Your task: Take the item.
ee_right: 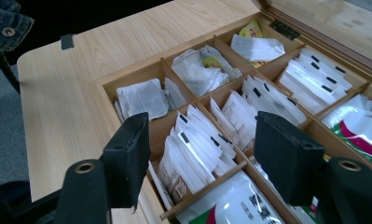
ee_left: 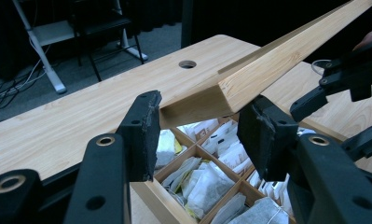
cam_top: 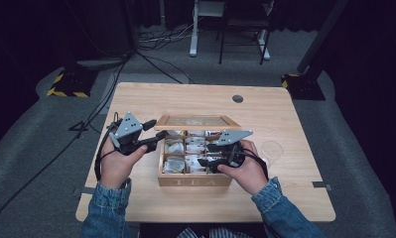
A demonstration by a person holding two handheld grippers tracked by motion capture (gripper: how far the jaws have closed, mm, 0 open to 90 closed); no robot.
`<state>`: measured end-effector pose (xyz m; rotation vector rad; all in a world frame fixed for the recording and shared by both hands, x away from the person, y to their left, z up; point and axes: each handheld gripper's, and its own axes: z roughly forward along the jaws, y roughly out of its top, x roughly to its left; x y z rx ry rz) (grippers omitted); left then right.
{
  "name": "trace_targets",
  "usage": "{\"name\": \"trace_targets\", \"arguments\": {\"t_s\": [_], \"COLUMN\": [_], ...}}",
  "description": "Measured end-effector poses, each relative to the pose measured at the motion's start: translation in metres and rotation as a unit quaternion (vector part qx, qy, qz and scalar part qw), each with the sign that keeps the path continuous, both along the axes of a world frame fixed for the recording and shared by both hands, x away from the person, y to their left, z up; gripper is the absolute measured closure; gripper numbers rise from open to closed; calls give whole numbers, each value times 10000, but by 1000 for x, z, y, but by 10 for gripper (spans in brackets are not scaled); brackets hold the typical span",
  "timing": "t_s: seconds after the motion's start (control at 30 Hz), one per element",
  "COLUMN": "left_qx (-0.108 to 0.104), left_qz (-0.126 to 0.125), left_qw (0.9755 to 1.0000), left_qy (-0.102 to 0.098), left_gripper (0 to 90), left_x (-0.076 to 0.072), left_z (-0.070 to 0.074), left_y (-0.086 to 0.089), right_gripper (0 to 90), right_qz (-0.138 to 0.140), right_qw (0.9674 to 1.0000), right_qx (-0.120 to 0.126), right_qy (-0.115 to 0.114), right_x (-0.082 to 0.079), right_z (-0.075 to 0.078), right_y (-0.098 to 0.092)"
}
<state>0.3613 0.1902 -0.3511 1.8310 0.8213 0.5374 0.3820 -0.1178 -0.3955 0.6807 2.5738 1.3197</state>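
Observation:
A wooden tea box (cam_top: 195,181) marked TEA stands mid-table, its glass-paned lid (cam_top: 195,121) raised. My left gripper (cam_top: 153,134) is at the lid's left end. In the left gripper view the lid's corner (ee_left: 197,105) sits between the two pads, and the gripper (ee_left: 202,133) is shut on it. My right gripper (cam_top: 208,154) hovers over the box's right compartments. In the right gripper view it (ee_right: 202,163) stands open above a row of white tea bags (ee_right: 197,144), with nothing gripped. Several compartments hold paper sachets and loose bags (ee_right: 141,98).
A clear round object (cam_top: 272,148) lies on the table right of the box. A cable hole (cam_top: 237,98) is at the table's back. Tape tabs (cam_top: 320,185) mark the side edges. Cables, stands and a chair sit on the floor beyond.

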Motion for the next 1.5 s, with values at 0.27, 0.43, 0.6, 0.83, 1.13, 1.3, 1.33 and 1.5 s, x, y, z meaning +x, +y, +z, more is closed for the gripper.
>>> {"name": "trace_targets", "arguments": {"t_s": [0.27, 0.43, 0.6, 0.83, 1.13, 1.3, 1.33, 1.5], "left_qx": [0, 5, 20, 18, 40, 42, 47, 44], "left_qz": [-4, -7, -11, 3, 2, 1, 7, 2], "left_qw": [10000, 10000, 10000, 10000, 10000, 10000, 10000, 10000], "left_qy": [-13, -17, -13, -14, -8, -8, -22, -28], "left_gripper": [496, 496, 497, 497, 497, 497, 497, 498], "left_x": [1, 1, 0, 0, -1, -1, -1, -1], "left_z": [0, 0, 0, 0, 0, -1, -1, -1], "left_y": [0, 0, 0, 0, 0, 0, -1, 0], "right_gripper": [361, 382, 395, 402, 415, 415, 421, 468], "right_qz": [67, 183, 231, 391, 563, 634, 646, 666], "right_qw": [10000, 9998, 9997, 9992, 9980, 9974, 9971, 9958], "right_qx": [31, -6, 9, 35, -97, -176, -215, -395], "right_qy": [-33, -32, 23, 102, 259, 292, 332, 484], "right_x": [1, 1, 3, 7, 11, 15, 15, 15], "right_z": [-3, -5, -8, -14, -30, -36, -37, -39], "right_y": [20, 32, 43, 60, 76, 81, 83, 89]}}
